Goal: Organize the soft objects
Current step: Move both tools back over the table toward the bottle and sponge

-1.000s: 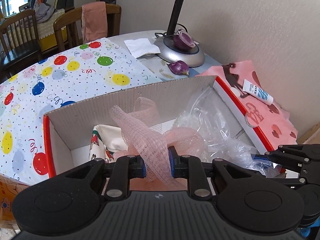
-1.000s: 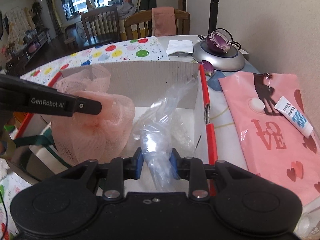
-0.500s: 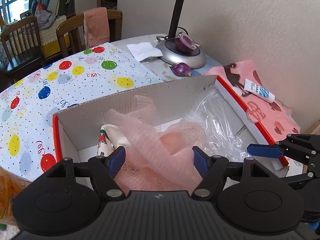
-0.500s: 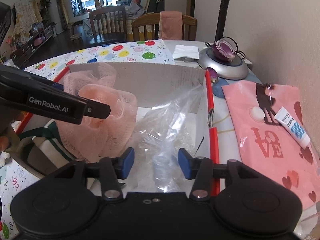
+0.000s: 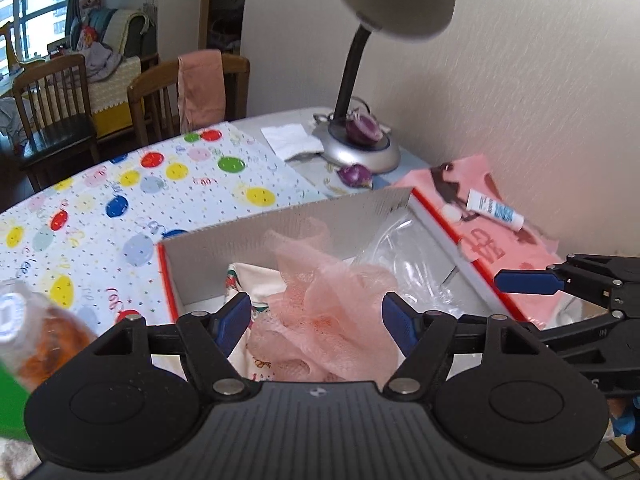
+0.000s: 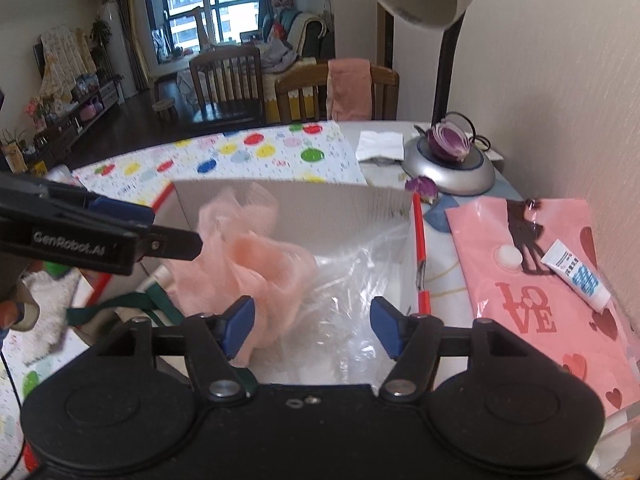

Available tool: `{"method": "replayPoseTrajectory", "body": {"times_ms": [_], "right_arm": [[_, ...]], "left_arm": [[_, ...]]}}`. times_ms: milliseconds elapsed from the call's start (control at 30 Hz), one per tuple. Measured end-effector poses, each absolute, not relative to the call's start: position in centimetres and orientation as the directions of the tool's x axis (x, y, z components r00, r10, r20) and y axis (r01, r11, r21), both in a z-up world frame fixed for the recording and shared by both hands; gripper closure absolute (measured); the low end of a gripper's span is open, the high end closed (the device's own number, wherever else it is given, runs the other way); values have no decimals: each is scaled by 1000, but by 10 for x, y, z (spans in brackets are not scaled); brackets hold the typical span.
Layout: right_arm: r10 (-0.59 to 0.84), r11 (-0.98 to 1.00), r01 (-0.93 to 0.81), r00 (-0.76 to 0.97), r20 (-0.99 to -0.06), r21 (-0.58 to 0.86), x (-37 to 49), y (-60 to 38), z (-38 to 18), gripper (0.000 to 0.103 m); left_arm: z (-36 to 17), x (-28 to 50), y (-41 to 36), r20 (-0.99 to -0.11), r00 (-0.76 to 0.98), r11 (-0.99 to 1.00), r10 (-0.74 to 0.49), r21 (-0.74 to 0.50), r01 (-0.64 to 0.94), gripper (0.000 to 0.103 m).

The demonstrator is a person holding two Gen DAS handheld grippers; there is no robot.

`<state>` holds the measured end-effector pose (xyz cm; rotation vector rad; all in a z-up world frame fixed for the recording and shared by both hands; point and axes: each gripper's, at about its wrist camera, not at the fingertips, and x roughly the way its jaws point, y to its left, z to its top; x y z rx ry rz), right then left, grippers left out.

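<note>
A cardboard box [image 5: 280, 224] with red edges stands on the table. Inside it lie a pink mesh net [image 5: 332, 300], a crumpled clear plastic bag [image 5: 416, 256] and a printed cloth bag [image 5: 244, 276]. My left gripper [image 5: 316, 316] hangs open above the pink net, its pads apart from it. In the right wrist view the box [image 6: 304, 204] holds the pink net [image 6: 256, 256] on the left and the clear bag [image 6: 352, 276] on the right. My right gripper [image 6: 312, 324] is over the clear bag, its jaws opening, pads off the plastic.
A desk lamp [image 5: 360, 152] with a cut red onion [image 5: 362, 130] on its base stands behind the box by the wall. A pink LOVE bag [image 6: 532, 280] with a small tube [image 6: 576, 276] lies to the right. The balloon-print cloth [image 5: 120, 200] covers the table's left. A bottle [image 5: 28, 336] is at the left edge.
Both grippers let go: the left released the pink net, the right released the clear bag, and both rose and drew back from the box. The net and bag settled inside.
</note>
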<state>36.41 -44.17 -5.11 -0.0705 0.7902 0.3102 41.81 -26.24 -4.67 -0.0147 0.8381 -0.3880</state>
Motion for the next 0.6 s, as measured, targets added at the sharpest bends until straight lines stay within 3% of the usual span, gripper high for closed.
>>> {"method": "replayPoseTrajectory", "body": {"times_ms": [600], "right_arm": [[334,932,-350,726,-601,95,309,-381,15,22]], "left_arm": [[19,337,-173,-594,721,933,-356,-180,312,31]]}}
